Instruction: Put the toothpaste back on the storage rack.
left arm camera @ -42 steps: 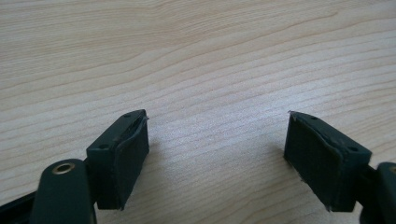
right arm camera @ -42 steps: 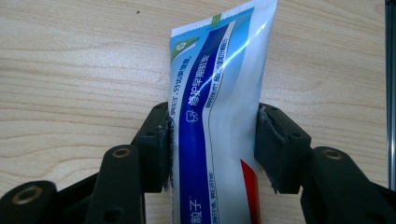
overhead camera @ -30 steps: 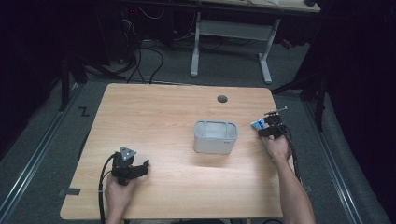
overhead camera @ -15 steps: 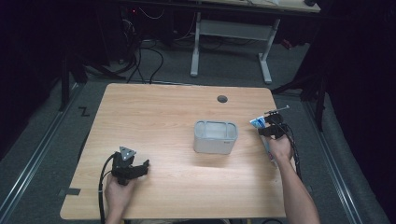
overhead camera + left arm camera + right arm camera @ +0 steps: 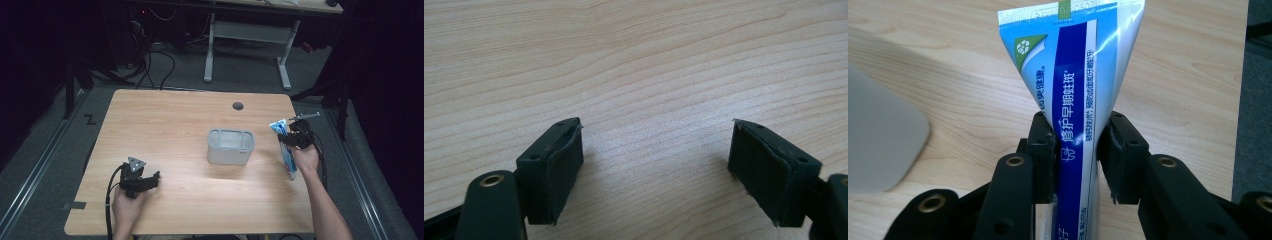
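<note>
A blue and white toothpaste tube (image 5: 286,150) (image 5: 1075,95) is held near the table's right edge, its flat crimped end pointing away from the person. My right gripper (image 5: 289,139) (image 5: 1076,150) is shut on the tube's middle. A grey open-topped box (image 5: 230,146) stands at the table's middle, left of the tube; its rounded corner (image 5: 883,145) shows blurred in the right gripper view. My left gripper (image 5: 146,181) (image 5: 656,165) rests low over bare wood at the front left, its jaws wide apart with nothing between them.
The wooden table (image 5: 165,125) has a round cable hole (image 5: 238,106) near its far edge. Beyond the table stands a white desk frame (image 5: 250,45) on a grey floor with cables. The table's right edge (image 5: 1243,100) runs close to the tube.
The right hand has shifted the tube slightly back toward the person and the table's right edge. The left gripper has stayed put.
</note>
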The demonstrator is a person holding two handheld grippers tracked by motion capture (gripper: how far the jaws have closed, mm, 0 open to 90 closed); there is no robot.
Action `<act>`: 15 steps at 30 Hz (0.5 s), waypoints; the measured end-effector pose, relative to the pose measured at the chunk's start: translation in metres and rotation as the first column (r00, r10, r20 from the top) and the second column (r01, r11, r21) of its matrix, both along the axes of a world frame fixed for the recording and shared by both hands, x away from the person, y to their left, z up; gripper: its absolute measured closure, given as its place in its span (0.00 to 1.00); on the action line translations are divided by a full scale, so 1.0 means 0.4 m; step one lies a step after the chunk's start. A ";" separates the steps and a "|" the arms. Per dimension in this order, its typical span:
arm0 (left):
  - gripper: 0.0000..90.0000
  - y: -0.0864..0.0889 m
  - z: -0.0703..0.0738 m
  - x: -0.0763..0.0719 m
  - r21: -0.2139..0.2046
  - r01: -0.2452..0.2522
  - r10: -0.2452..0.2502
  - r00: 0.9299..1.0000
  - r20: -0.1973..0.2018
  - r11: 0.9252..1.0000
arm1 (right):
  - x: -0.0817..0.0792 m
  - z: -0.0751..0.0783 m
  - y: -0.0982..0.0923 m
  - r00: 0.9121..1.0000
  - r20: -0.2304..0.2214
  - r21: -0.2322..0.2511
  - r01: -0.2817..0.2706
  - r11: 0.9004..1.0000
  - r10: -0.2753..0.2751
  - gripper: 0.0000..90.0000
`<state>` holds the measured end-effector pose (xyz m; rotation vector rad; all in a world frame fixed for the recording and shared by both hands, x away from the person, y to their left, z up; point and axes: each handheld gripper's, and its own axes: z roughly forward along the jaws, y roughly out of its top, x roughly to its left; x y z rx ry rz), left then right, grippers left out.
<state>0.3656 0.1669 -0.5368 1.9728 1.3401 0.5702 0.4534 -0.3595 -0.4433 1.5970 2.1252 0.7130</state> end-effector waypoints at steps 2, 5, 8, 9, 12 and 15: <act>0.25 0.000 0.000 0.000 0.000 0.001 -0.001 1.000 -0.003 1.000 | -0.008 0.011 0.000 1.000 0.018 0.012 -0.008 1.000 0.008 0.76; 0.25 0.000 0.000 0.000 0.000 0.000 0.000 1.000 -0.001 1.000 | -0.023 0.028 0.001 0.998 0.052 0.035 -0.024 0.999 0.022 0.78; 0.25 0.000 0.001 0.000 0.001 0.002 -0.002 1.000 -0.002 1.000 | -0.034 0.040 0.002 0.996 0.078 0.053 -0.038 0.998 0.034 0.79; 0.25 0.000 0.000 0.000 0.001 0.002 -0.002 1.000 -0.002 1.000 | -0.037 0.042 0.003 0.996 0.085 0.060 -0.042 0.997 0.036 0.79; 0.25 0.000 0.000 0.000 0.001 0.001 -0.001 1.000 -0.001 1.000 | -0.044 0.049 0.010 0.994 0.087 0.070 -0.066 0.995 0.060 0.80; 0.25 0.000 0.000 0.000 0.001 0.001 -0.001 1.000 -0.002 1.000 | -0.052 0.052 0.018 0.991 0.104 0.076 -0.087 0.993 0.079 0.81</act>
